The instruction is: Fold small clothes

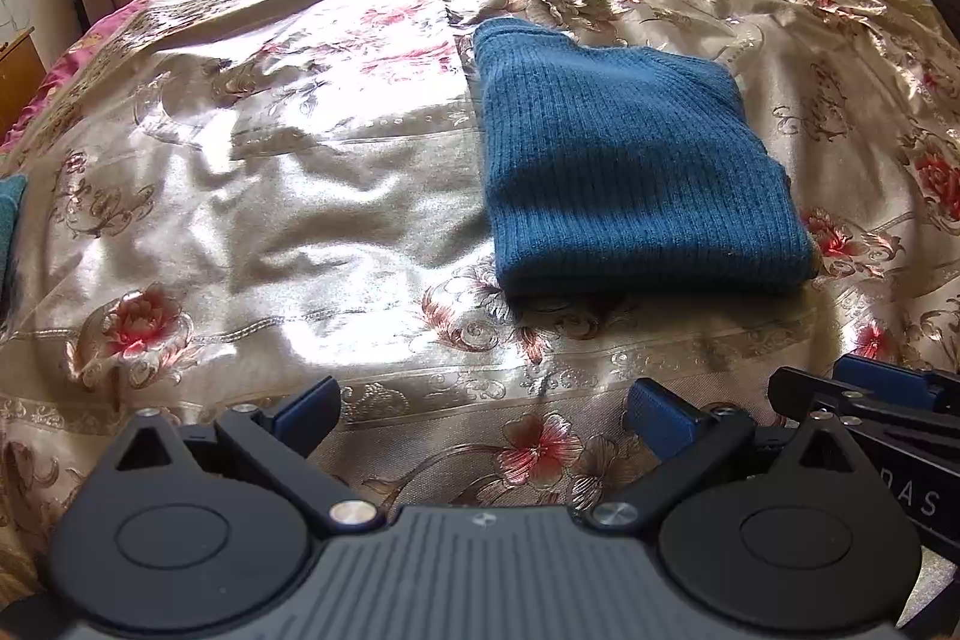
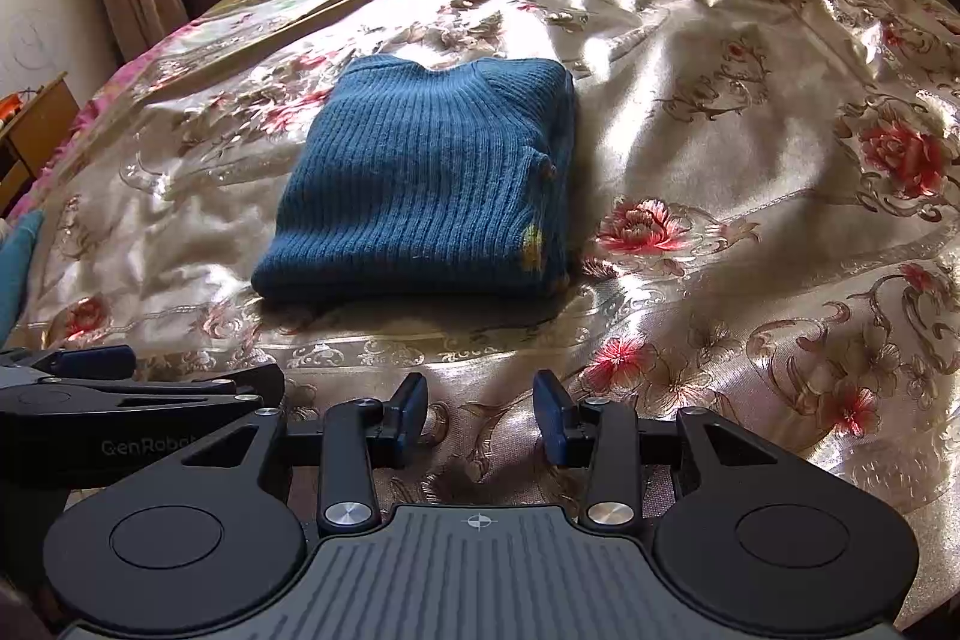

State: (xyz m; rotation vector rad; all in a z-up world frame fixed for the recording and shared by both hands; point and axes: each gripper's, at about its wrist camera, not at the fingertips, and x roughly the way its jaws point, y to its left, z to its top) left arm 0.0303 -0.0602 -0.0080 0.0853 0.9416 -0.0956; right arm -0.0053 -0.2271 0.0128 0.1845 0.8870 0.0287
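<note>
Left claw [image 1: 483, 415] released, empty; sweater [image 1: 636, 166] lies folded on the bed [image 1: 300, 196], ahead and right of it. Right claw [image 2: 480, 412] also released, sweater ahead-left. Looks done: only square the edges, pinching lightly.

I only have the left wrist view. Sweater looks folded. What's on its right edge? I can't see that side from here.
Observer: In the right wrist view, the blue sweater shows small yellow marks along its right edge, near the front corner.
Operator: Collar visible?
Observer: Yes, the ribbed neckline sits at the far edge, facing away from the grippers.
Operator: Is the right gripper empty? I only see its tip.
Observer: The right gripper is open with nothing between its fingers, only the floral bedspread below, short of the sweater.
Operator: And the left one?
Observer: The left gripper is open too, holding nothing.
</note>
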